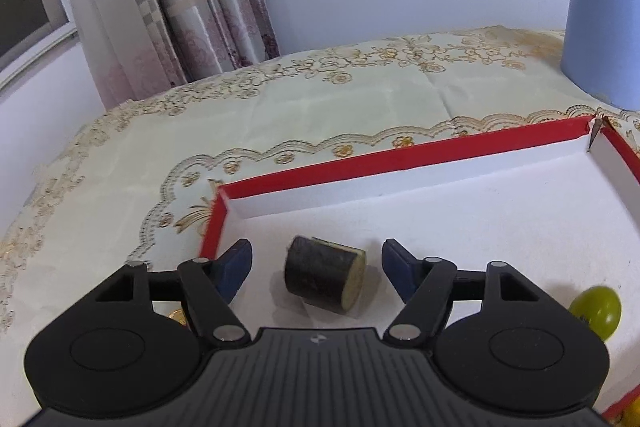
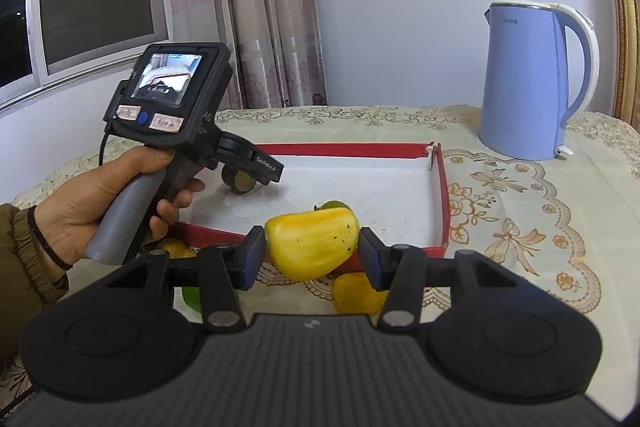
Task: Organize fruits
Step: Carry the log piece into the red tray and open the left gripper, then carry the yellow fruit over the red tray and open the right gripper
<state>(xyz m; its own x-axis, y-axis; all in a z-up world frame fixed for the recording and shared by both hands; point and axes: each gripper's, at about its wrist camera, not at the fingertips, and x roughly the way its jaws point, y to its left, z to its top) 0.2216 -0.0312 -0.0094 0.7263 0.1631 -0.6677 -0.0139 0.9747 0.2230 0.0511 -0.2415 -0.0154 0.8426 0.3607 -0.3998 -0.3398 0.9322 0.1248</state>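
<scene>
Tabletop (image 2: 520, 227) under a cream embroidered cloth fills the lower half of both views. Blue kettle (image 2: 528, 83) stands upright at upper right, just beyond the tray's far right corner.

Red-rimmed tray (image 2: 438, 195), white floor, mid-frame. Inside it: a dark sugarcane piece (image 1: 325, 279) on its side near the left wall, pale cut end to the right; a green fruit (image 1: 597, 310) at the lower right edge of the left wrist view.

Person's left hand (image 2: 100, 203) grips the handle at mid-left, tilted down over the tray. Left claw (image 1: 317, 269): fingers apart, either side of the sugarcane piece, not touching it.

Right claw (image 2: 312, 255), lower centre, clamped on a yellow fruit (image 2: 312, 241) held above the tray's near rim. Another yellow fruit (image 2: 356, 293) lies on the cloth below it.
</scene>
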